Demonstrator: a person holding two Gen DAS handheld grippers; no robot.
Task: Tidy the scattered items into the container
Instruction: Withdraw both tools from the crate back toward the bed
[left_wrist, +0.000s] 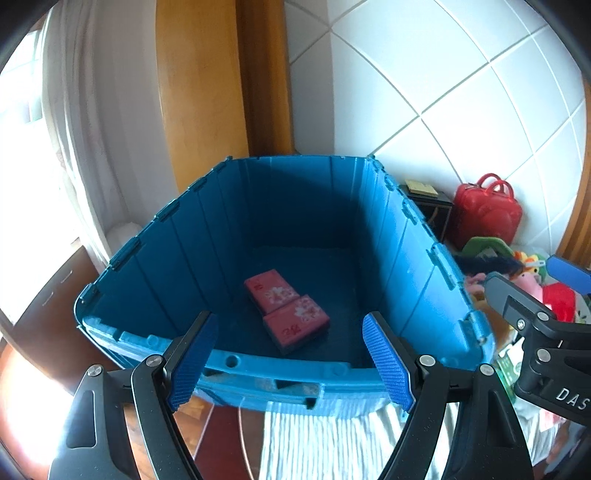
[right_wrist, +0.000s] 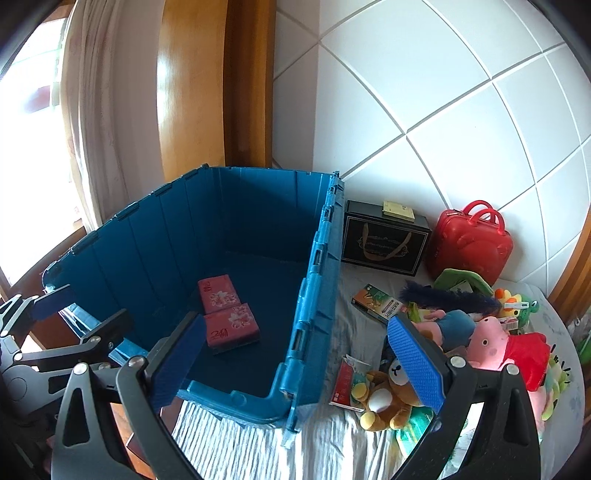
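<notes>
Inside the open blue plastic storage crate (right_wrist: 258, 229) two pink flower-printed rectangular packs (right_wrist: 225, 310) are lying end to end on its floor, touching, so I am judging the tidying barely begun. I am holding the left gripper (left_wrist: 291, 360) over the crate's near rim with its fingers standing wide apart and nothing between them, which suits a hand free for the next pick. I am keeping the right gripper (right_wrist: 295, 363) over the crate's right wall, fingers equally spread and empty, angled toward the heap on the striped white cloth (right_wrist: 236, 446) just beside the crate. Still outside, I am counting one red hard-shell handbag (right_wrist: 471, 242), one black gift box with cord handles (right_wrist: 384, 240), one pink pig plush in a red dress (right_wrist: 506, 343), one brown bear plush (right_wrist: 388, 395) and one green-printed carton (right_wrist: 376, 301); the smaller toys are too jumbled to count.
</notes>
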